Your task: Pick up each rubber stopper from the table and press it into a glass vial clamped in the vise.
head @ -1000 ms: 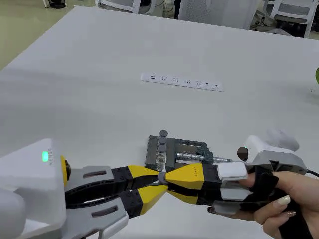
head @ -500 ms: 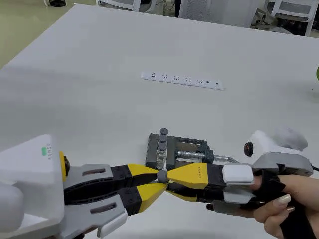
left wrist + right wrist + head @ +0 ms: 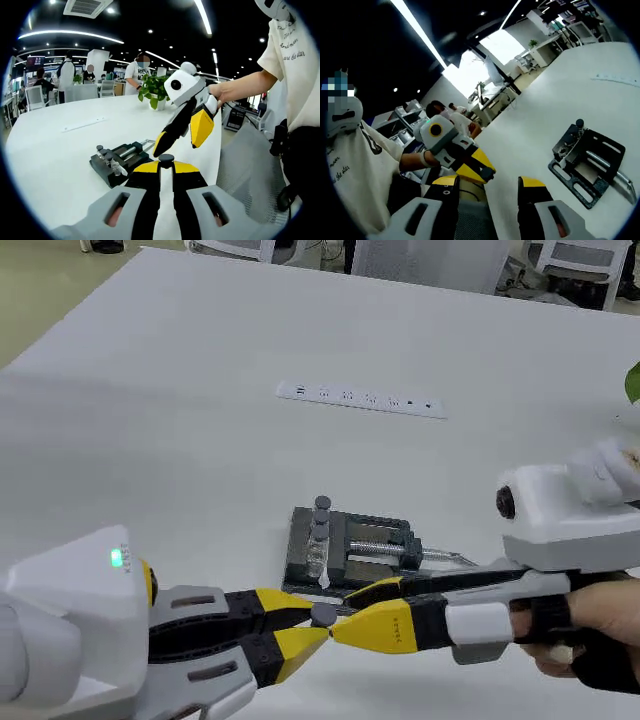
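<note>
Grey rubber stopper [image 3: 323, 613], small and round, sits pinched between the yellow-and-black tips of my left tool [image 3: 318, 621], which reaches in from the lower left of the head view with its jaws drawn together on the piece. In the left gripper view the stopper rides on top of the two meeting tips at the middle of the frame. My right tool [image 3: 342, 612] comes in from the right edge of the head view, its yellow tips just beside the stopper. Its jaws stand apart, and the right gripper view shows nothing between them. Just above the two tools in the head view, near the centre of the frame, the small black metal vise [image 3: 375, 555] rests on the white surface [image 3: 180, 440], well clear of both tools' tips. A short row of glass vials [image 3: 319, 558] is clamped at the vise's left end. The vials toward the top of the frame carry grey caps, while the one nearest the tools shows clear glass, and I cannot tell whether it is capped. Farther up the frame a long white power strip [image 3: 360, 400] lies flat on the surface, well apart from the vise.
</note>
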The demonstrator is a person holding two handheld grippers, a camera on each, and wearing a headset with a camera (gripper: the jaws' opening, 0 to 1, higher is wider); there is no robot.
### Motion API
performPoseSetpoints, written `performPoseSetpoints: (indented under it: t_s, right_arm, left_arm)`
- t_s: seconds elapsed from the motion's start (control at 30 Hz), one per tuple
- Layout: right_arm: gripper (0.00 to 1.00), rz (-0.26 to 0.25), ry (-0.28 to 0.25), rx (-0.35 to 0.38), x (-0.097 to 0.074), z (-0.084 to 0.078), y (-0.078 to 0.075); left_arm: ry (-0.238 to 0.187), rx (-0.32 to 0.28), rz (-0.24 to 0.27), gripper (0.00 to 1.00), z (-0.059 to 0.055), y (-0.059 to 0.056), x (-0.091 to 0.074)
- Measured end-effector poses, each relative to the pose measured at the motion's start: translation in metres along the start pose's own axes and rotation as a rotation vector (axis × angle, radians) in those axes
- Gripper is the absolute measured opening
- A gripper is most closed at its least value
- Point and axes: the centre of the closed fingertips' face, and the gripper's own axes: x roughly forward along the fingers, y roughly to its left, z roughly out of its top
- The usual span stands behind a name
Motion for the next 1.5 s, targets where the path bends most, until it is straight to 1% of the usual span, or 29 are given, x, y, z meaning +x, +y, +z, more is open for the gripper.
performPoseSetpoints:
  t_s: [0.03, 0.1, 0.13, 0.17, 0.2, 0.27, 0.33, 0.37, 0.43, 0.47, 0.5, 0.53, 0.67, 0.73, 0.9, 1.03, 1.2, 1.3, 1.5]
  right_arm:
    - [0.43, -0.015, 0.027, -0.062, -0.001, 0.000, 0.000]
    - [0.43, -0.037, 0.061, -0.089, -0.002, 0.000, 0.002]
    - [0.43, -0.043, 0.089, -0.161, -0.002, 0.002, 0.005]
    - [0.41, -0.056, 0.105, -0.208, -0.002, 0.003, 0.005]
    - [0.40, -0.088, 0.142, -0.265, -0.003, 0.002, 0.002]
    - [0.40, -0.099, 0.174, -0.328, -0.003, 0.002, 0.004]
    - [0.38, -0.083, 0.188, -0.369, -0.002, 0.005, 0.011]
    - [0.37, -0.087, 0.216, -0.439, -0.002, 0.006, 0.012]
    - [0.33, -0.122, 0.281, -0.524, -0.004, 0.003, 0.007]
    - [0.31, -0.135, 0.312, -0.587, -0.004, 0.002, 0.006]
    - [0.30, -0.142, 0.331, -0.614, -0.004, 0.001, 0.005]
    - [0.29, -0.126, 0.349, -0.645, -0.003, -0.001, 0.008]
    - [0.21, -0.123, 0.390, -0.680, 0.000, -0.007, 0.008]
    - [0.22, -0.119, 0.427, -0.698, 0.001, -0.012, 0.005]
    - [0.18, -0.122, 0.477, -0.726, 0.004, -0.020, 0.002]
    - [0.14, -0.122, 0.512, -0.755, 0.004, -0.024, -0.001]
    - [0.12, -0.125, 0.540, -0.771, 0.005, -0.026, -0.006]
    - [0.11, -0.116, 0.552, -0.772, 0.006, -0.029, -0.004]
    - [0.08, -0.107, 0.573, -0.789, 0.007, -0.033, -0.001]
  left_arm:
    - [0.005, -0.001, -0.001, 0.05, -0.001, -0.001, 0.001]
    - [0.014, 0.001, -0.002, 0.05, -0.002, -0.001, 0.001]
    - [0.021, 0.005, -0.003, 0.05, -0.003, -0.002, 0.001]
    - [0.026, 0.005, -0.003, 0.05, -0.003, -0.002, 0.001]
    - [0.030, 0.007, -0.006, 0.05, -0.004, -0.003, 0.001]
    - [0.038, 0.010, -0.011, 0.05, -0.004, -0.004, 0.002]
    - [0.050, 0.024, -0.015, 0.05, -0.006, -0.005, 0.003]
    - [0.058, 0.030, -0.018, 0.05, -0.007, -0.005, 0.003]
    - [0.066, 0.040, -0.025, 0.05, -0.009, -0.006, 0.004]
    - [0.077, 0.054, -0.030, 0.05, -0.010, -0.007, 0.004]
    - [0.083, 0.060, -0.034, 0.05, -0.011, -0.007, 0.005]
    - [0.089, 0.070, -0.038, 0.05, -0.012, -0.008, 0.005]
    - [0.103, 0.091, -0.053, 0.05, -0.014, -0.010, 0.007]
    - [0.112, 0.103, -0.062, 0.05, -0.015, -0.011, 0.008]
    - [0.132, 0.135, -0.079, 0.05, -0.018, -0.015, 0.010]
    - [0.145, 0.156, -0.087, 0.05, -0.020, -0.016, 0.009]
    - [0.160, 0.181, -0.093, 0.05, -0.022, -0.017, 0.009]
    - [0.173, 0.197, -0.096, 0.05, -0.023, -0.019, 0.010]
    - [0.174, 0.193, -0.099, 0.05, -0.024, -0.020, 0.011]
